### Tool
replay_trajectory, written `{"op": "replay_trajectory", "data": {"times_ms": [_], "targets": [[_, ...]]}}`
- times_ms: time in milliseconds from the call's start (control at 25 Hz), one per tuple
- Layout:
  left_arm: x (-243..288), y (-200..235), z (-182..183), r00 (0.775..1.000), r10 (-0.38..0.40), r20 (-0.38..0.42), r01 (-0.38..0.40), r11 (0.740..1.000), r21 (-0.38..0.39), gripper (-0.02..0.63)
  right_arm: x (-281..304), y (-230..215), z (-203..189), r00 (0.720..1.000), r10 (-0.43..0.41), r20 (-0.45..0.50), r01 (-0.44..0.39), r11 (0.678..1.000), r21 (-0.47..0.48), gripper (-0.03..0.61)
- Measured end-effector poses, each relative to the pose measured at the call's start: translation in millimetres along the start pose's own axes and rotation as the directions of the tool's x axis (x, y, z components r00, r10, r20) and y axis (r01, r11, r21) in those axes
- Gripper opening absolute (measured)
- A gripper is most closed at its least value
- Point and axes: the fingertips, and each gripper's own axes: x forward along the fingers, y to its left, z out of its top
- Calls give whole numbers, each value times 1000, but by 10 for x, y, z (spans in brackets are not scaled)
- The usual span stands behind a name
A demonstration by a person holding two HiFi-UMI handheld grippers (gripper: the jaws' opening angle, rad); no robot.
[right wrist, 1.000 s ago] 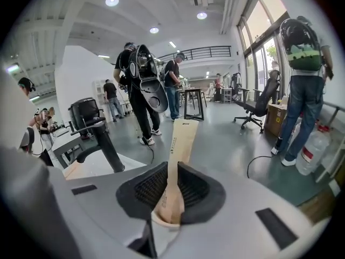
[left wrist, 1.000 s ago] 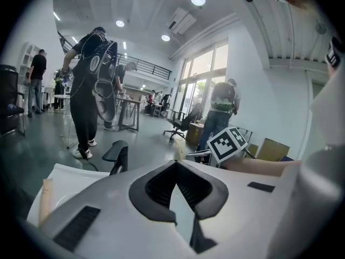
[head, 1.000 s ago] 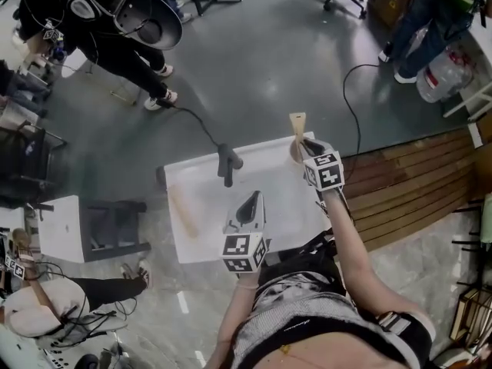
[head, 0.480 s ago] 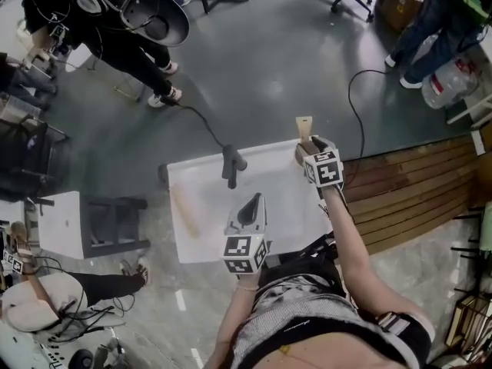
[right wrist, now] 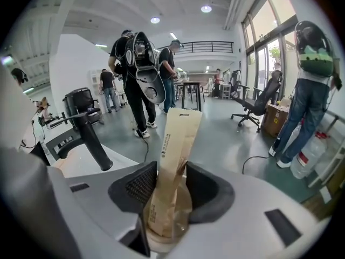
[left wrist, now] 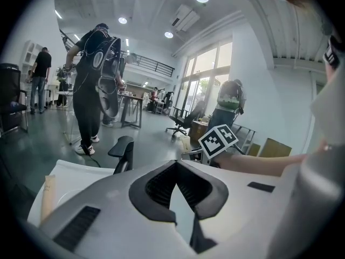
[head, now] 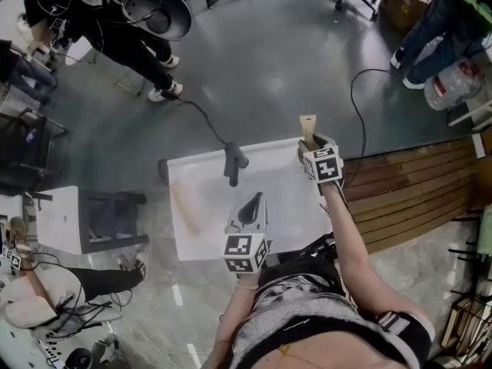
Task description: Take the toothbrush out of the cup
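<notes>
Right now the right gripper (right wrist: 171, 184) reaches at a downward slant into the far right corner of the counter (head: 286, 206). Its jaws are set wide on either side of the toothbrush (right wrist: 173, 155), which is sealed in a tan paper sleeve. The jaws have just been closing in a little with the sleeve between them. The pads look to stand just beside the paper rather than pressing it, so I judge nothing is gripped yet. Straddling the sleeve above the rim makes sense, since that is the only part free to pinch.

The toothbrush stands in the cup (right wrist: 182, 220) with its lower end down inside. Its long axis is close to upright, leaning only a little, and the top end points up well clear of the rim. A straight upward pull should free it.

The left gripper (left wrist: 174, 169) hovers over the near middle of the counter, jaws together and empty, out of the way. Beyond it a black tap (head: 234, 162) stands at the far edge, and another paper sleeve (head: 184, 210) lies flat near the left edge.
</notes>
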Motion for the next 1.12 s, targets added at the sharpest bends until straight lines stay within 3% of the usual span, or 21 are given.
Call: {"op": "replay_trajectory", "data": {"times_ms": [200,1120], "targets": [[-5,20,5,1000,4,5,-4,1000,-2,0,-24,-47,-5,1000,-21,14,21,999,-24,126],[-61,0,31,1000,5,28,-5,1000,-1,0,-134,-41,20,996,16,85,-14,1000,-20,117]]}}
